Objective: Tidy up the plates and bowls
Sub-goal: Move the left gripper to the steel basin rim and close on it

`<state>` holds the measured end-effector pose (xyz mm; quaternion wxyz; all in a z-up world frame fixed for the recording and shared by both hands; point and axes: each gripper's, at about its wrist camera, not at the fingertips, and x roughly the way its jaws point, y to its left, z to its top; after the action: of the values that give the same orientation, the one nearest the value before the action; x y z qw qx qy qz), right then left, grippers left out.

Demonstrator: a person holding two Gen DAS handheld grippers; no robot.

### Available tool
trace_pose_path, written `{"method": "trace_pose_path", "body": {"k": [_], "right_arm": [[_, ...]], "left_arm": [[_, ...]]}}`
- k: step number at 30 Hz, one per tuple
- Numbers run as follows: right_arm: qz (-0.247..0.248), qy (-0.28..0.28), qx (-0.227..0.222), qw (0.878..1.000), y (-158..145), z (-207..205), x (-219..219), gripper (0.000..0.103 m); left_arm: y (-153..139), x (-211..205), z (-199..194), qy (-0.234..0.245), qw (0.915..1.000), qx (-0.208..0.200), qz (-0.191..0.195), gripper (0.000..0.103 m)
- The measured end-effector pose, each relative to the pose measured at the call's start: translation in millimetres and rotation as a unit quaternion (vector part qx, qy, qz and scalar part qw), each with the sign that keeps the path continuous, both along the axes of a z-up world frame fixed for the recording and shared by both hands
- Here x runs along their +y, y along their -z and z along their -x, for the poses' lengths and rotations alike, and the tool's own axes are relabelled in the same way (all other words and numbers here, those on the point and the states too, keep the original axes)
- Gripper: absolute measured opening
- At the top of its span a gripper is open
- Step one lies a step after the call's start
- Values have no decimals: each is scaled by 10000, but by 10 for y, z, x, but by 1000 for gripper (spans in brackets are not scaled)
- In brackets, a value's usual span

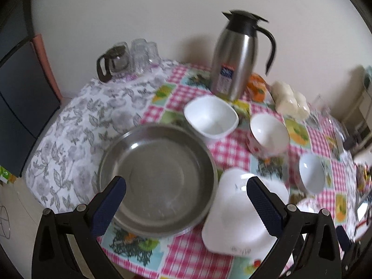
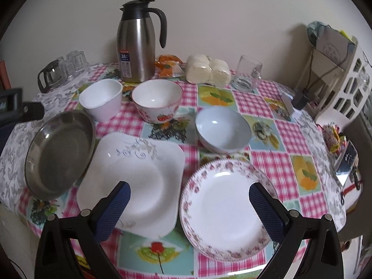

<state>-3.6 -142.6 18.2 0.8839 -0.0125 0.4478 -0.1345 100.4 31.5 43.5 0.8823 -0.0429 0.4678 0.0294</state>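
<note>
Both grippers over counter [image 2: 267, 162], jaws apart, empty.
Steel pan [image 2: 58, 153] tilts rightward, resting on square plate [image 2: 139, 181]; floral plate [image 2: 223, 209] lies flat.

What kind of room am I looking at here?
Most likely a home dining corner: a round table under a checked cloth holds bowls and plates, a steel thermos jug and a pack of steamed buns by the wall.

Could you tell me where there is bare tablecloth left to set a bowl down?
The widest bare patch lies right of the pale blue bowl and floral-rimmed plate, toward the table edge. A smaller one lies on the grey leaf-print cloth left of the steel pan. The middle is crowded: square plate, pan and bowls sit close together.
</note>
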Motion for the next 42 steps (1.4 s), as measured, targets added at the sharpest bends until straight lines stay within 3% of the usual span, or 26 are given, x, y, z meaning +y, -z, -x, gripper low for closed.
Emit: {"method": "trace_pose_path", "body": {"k": [5, 12, 16, 23, 26, 32, 37, 39, 42], "right_arm": [[0, -41, 2, 10000, -31, -242, 71, 103], [-100, -30, 46, 9999, -6, -592, 131, 103], [-173, -53, 77, 9998, 48, -777, 174, 103], [-418, -19, 107, 9991, 179, -943, 227, 103], [-532, -34, 151, 9985, 252, -983, 283, 103], [-691, -240, 204, 9971, 353, -1043, 496, 103], [-862, -502, 260, 9947, 473, -1092, 714, 103], [-885, -638, 315, 9935, 530, -1110, 808, 103], [-955, -756, 407, 9917, 626, -1129, 909, 103]], "left_arm": [[58, 132, -231, -457, 9989, -105, -16, 103], [135, 374, -437, -811, 9954, -380, -334, 103], [280, 634, -546, -1007, 9940, -178, -393, 103], [422, 1120, -496, -1444, 9878, 83, -578, 103], [436, 1319, -445, -1678, 9847, 130, -456, 103], [443, 1524, -401, -1839, 9819, 83, -440, 103], [404, 1593, -385, -1905, 9789, -125, -733, 103], [433, 1632, -401, -1828, 9814, -27, -589, 103], [623, 1757, -453, -1819, 9824, 421, 2, 103]]}}
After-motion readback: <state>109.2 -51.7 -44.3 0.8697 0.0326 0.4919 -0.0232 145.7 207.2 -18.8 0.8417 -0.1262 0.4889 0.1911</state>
